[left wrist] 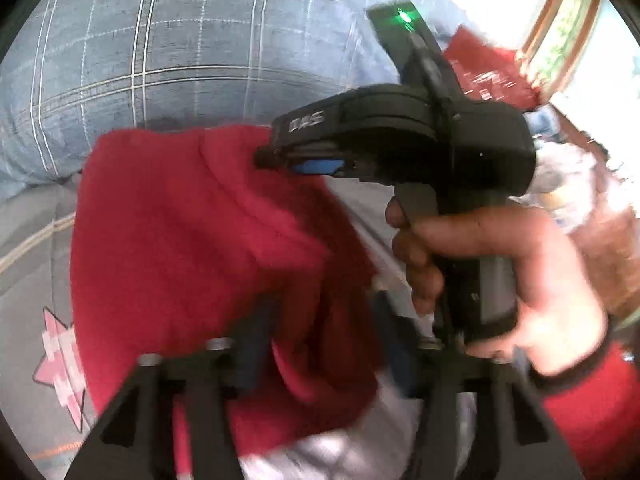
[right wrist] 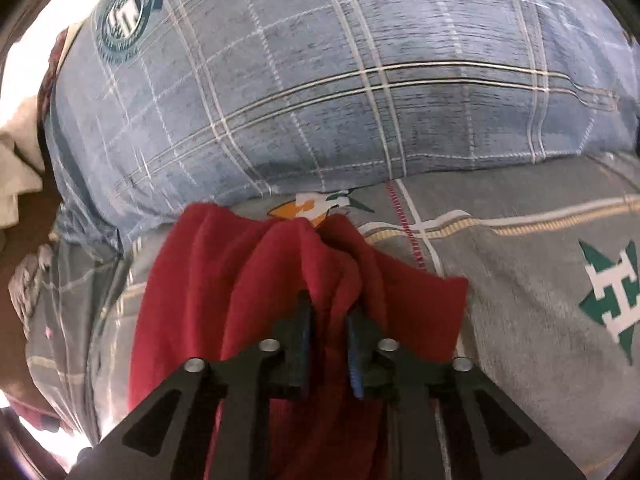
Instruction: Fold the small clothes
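A small red garment [left wrist: 192, 248] hangs bunched above the grey patterned bedsheet [left wrist: 28, 240]. My right gripper [right wrist: 330, 312] is shut on a gathered fold of the red garment [right wrist: 256, 280], which drapes down over its fingers. In the left wrist view the right gripper [left wrist: 264, 158] pinches the cloth's upper edge, held by a hand. My left gripper [left wrist: 320, 312] has its jaws spread wide, with the red cloth lying between and over its fingers; the frame is blurred.
A big blue plaid pillow [right wrist: 340, 80] lies at the back of the bed. The grey sheet [right wrist: 540, 248] has green and pink star prints. Pale cloth [right wrist: 16, 168] lies at the far left; a red item [left wrist: 480, 64] and a window frame [left wrist: 560, 28] at right.
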Demonstrator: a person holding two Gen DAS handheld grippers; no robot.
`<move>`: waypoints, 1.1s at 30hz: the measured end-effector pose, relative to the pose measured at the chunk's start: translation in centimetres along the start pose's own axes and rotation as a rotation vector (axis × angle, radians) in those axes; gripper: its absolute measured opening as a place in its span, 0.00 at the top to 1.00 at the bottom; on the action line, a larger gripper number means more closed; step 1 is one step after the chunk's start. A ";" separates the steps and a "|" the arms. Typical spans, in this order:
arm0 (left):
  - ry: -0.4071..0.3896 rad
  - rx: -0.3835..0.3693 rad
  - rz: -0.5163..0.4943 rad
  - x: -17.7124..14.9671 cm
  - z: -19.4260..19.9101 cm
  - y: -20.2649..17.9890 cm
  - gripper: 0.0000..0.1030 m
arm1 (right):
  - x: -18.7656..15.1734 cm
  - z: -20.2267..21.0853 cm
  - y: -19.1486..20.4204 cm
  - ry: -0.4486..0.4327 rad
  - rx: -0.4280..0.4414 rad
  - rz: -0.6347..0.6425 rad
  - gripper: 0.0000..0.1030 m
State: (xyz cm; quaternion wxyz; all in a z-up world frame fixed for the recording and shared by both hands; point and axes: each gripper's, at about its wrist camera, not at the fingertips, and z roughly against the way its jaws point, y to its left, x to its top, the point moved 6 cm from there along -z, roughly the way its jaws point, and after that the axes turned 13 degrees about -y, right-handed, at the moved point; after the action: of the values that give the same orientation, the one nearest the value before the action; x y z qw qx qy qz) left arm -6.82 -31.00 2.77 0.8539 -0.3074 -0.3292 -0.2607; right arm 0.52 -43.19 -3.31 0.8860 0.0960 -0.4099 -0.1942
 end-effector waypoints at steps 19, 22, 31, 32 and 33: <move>-0.028 0.271 0.001 -2.5 7.3 6.8 0.36 | -7.2 7.0 3.9 0.037 0.066 0.129 0.83; -0.016 0.272 -0.002 -2.6 6.5 6.8 0.36 | -7.2 8.6 3.6 -0.008 0.017 0.190 0.84; -0.054 0.311 -0.049 -1.4 6.6 6.7 0.36 | -6.3 9.5 1.3 -0.050 0.048 0.037 0.40; -0.054 0.315 -0.053 -1.5 6.5 6.6 0.36 | -5.9 9.3 1.2 -0.056 0.042 0.034 0.38; -0.054 0.321 -0.055 -1.4 6.3 6.7 0.36 | -5.5 8.8 1.3 -0.052 0.038 0.034 0.38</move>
State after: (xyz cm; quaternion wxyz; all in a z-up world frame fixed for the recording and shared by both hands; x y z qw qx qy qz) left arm -5.94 -21.78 3.09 0.8755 -0.1646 -0.3976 -0.2196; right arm -9.13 -39.79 -1.01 0.8763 0.1006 -0.4380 -0.1738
